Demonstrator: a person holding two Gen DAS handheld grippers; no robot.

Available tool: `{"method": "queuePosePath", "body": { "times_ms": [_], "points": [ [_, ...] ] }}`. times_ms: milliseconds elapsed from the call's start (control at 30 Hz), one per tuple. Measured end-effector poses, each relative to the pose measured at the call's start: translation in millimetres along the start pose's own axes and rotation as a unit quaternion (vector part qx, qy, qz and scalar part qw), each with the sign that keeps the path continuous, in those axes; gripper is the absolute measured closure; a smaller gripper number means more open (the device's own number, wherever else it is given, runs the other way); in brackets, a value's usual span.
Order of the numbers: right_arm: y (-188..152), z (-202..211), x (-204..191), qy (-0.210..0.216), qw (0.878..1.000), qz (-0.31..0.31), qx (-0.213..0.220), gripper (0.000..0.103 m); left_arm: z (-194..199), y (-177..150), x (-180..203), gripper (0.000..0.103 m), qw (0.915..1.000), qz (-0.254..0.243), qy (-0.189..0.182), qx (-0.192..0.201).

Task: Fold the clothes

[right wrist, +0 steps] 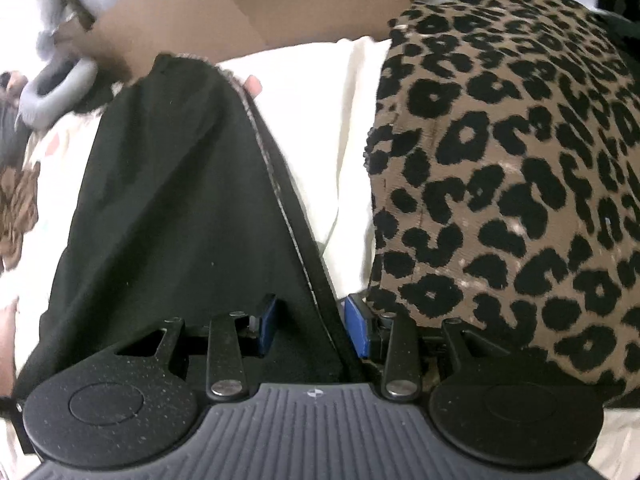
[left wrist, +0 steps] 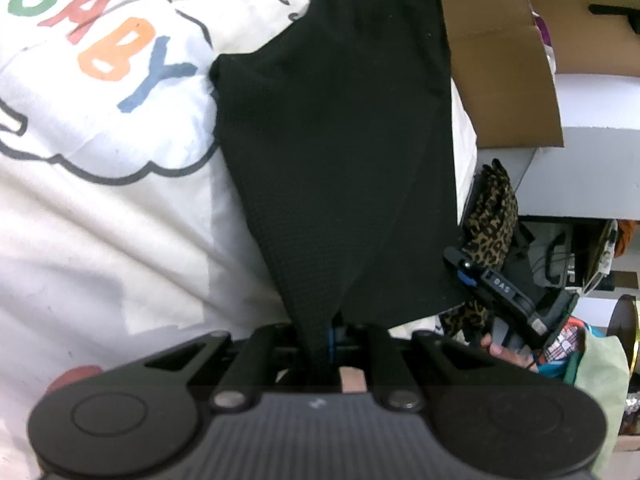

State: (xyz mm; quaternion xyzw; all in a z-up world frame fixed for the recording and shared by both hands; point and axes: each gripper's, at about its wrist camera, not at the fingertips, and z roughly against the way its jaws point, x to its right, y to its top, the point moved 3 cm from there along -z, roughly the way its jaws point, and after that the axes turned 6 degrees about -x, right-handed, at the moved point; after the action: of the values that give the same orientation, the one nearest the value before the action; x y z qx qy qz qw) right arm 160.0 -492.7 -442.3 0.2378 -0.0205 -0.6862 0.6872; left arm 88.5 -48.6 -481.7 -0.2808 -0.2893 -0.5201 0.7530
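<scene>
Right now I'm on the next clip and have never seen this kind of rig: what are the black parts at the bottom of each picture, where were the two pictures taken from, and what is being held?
No robot here: a person carries a two-finger gripper in each hand, and a fisheye camera on each one looks forward along its fingers. The black parts at the bottom are the grippers' own bodies.

In the left wrist view, the left gripper is shut on a black garment, which stretches away over a white sheet printed with BABY.

In the right wrist view, the right gripper has its blue pads apart, with the black garment's edge running between them; they do not look pressed on it. Beside it lies a leopard-print cloth, with a cardboard box behind.
</scene>
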Motion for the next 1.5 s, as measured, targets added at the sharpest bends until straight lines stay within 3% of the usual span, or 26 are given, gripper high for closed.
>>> {"method": "queuePosePath", "body": {
  "times_ms": [167, 333, 400, 433, 600, 833, 1000, 1200, 1500],
  "points": [
    [5.6, -3.3, -3.2, 0.009, 0.999, 0.018, -0.046, 0.059, 1.1, 0.4, 1.6, 0.097, 1.0, -0.003, 0.001, -0.001],
    [8.7, -13.2, 7.8, 0.036, 0.993, -0.022, -0.114, 0.065, 2.0, -2.0, 0.8, 0.097, 0.9999, 0.003, 0.008, -0.007],
    [11.0, -7.9, 3.9, 0.035, 0.992, -0.019, -0.119, 0.094, 2.7, -2.0, 2.9, 0.097, 0.9999, 0.005, 0.013, -0.009],
    [12.0, -3.5, 0.9, 0.034, 0.992, -0.016, -0.119, 0.099, 4.1, -1.3, 6.0, 0.097, 0.9998, 0.003, 0.015, -0.01],
    [14.0, 20.5, -14.4, 0.036, 0.993, -0.017, -0.111, 0.099, 23.5, 2.6, 21.1, 0.097, 0.9997, -0.003, 0.019, -0.014],
    [1.8, 52.4, -28.1, 0.083, 0.992, -0.048, -0.087, 0.1, 65.6, 15.9, 53.5, 0.097, 0.9979, -0.034, 0.053, -0.01],
    [-11.6, 69.2, -47.8, 0.128, 0.988, -0.048, -0.076, 0.1, 96.7, 19.5, 65.1, 0.097, 0.9934, -0.062, 0.095, -0.012],
    [-25.3, 85.3, -65.9, 0.151, 0.985, -0.042, -0.072, 0.1, 128.0, 26.2, 70.7, 0.097, 0.9881, -0.08, 0.132, -0.004],
    [-50.5, 74.7, -70.1, 0.157, 0.982, -0.036, -0.096, 0.1, 118.8, 20.1, 57.3, 0.097, 0.9807, -0.087, 0.174, -0.025]
  ]
}}
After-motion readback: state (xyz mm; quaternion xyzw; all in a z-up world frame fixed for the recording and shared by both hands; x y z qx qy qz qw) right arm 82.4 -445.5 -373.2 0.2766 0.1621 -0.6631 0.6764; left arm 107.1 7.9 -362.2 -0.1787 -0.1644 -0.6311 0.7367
